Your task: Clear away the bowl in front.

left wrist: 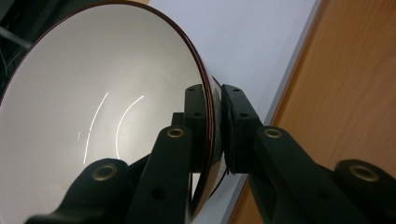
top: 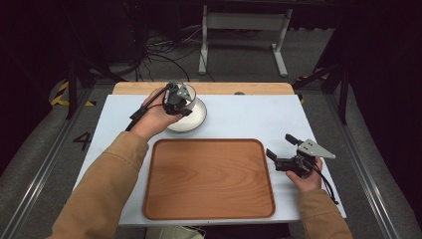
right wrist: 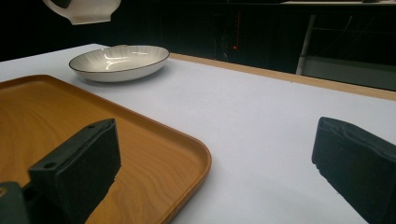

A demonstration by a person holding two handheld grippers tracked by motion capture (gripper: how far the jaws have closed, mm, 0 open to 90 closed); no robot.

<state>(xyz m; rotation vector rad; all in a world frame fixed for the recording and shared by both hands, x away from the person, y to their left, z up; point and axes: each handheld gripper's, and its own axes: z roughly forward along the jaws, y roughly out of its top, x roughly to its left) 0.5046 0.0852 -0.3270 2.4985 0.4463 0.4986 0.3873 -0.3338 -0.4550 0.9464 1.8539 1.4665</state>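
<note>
Bowl: the white bowl (left wrist: 107,107) with its dark rim sits pinched in your left tongs (left wrist: 215,126), one jaw inside the wall, the other outside, both pressed on the rim. It hangs tilted on its side ahead of that camera. From your right tongs' view its white underside (right wrist: 84,10) shows up in the top left corner, off the counter.
Left tongs: closed on the bowl's rim; in the high view your left tongs (top: 177,99) are held over the far left part of the counter, directly above the dish.
Dish: a shallow white dish (right wrist: 120,62) with a dark rim and fine stripes rests on the counter below your left tongs, just beyond the tray's far edge (top: 196,119).
Tray: the wooden tray (top: 209,179) lies between your two tongs, nearer to you than the dish, with nothing on it.
Right tongs: open, jaws wide apart with nothing between them; your right tongs (top: 283,149) sit just off the tray's right edge, low over the counter.
Counter: white top (top: 249,117) with a wooden strip along the far side.
</note>
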